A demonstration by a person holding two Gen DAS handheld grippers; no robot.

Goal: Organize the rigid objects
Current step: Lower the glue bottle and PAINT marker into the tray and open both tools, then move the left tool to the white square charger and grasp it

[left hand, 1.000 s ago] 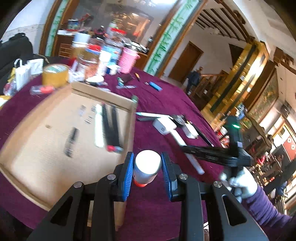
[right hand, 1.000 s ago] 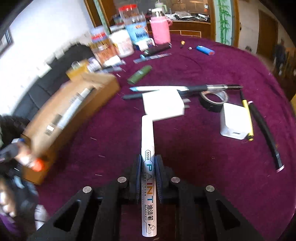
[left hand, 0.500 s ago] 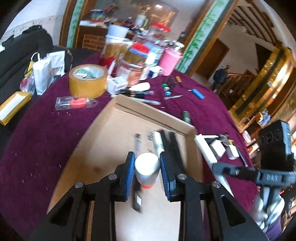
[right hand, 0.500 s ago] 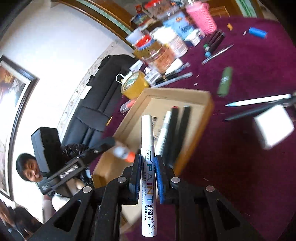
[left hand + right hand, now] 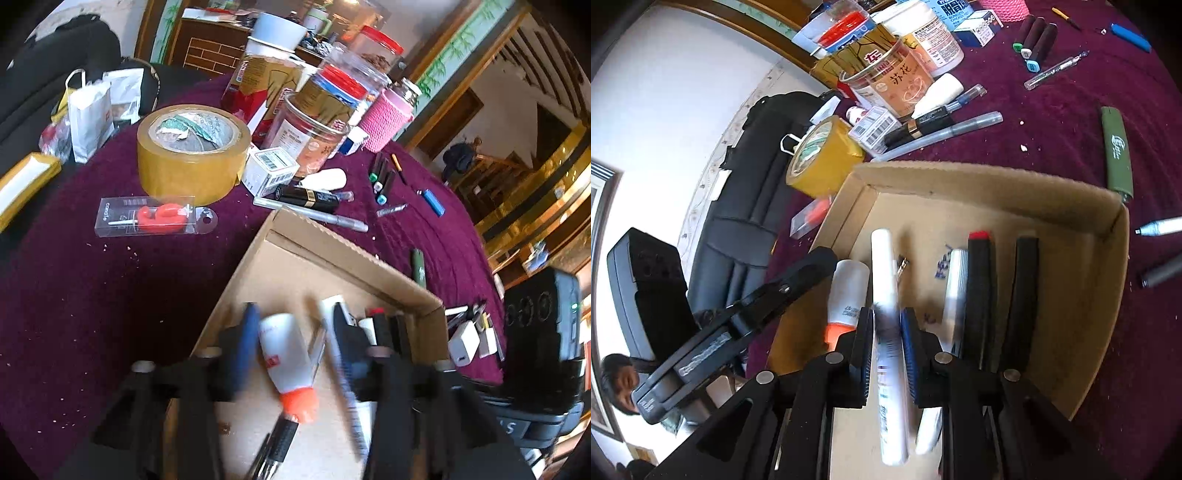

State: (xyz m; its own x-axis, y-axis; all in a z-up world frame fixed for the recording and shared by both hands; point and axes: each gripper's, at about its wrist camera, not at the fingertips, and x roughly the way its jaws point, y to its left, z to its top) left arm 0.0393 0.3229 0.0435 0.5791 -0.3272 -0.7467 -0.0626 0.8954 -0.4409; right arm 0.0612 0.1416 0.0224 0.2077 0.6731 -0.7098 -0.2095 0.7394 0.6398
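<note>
now my left gripper (image 5: 295,350) jaws are opening around the glue bottle (image 5: 286,354) over the cardboard box (image 5: 354,262); my right gripper (image 5: 888,354) clamps the paint marker (image 5: 886,317).

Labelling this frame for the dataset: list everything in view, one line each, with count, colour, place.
cardboard box: 1, brown, on the purple tablecloth
glue bottle: 1, white with orange cap, in box, between the opening left jaws
paint marker: 1, white, over box, in right gripper
black markers: 2, in box, right side
tape roll: 1, tan, beyond box
green lighter: 1, beside box
blue lighter: 1, far cloth
jars: several, back of table
left gripper: black, opening
right gripper: black, clamping marker
</note>
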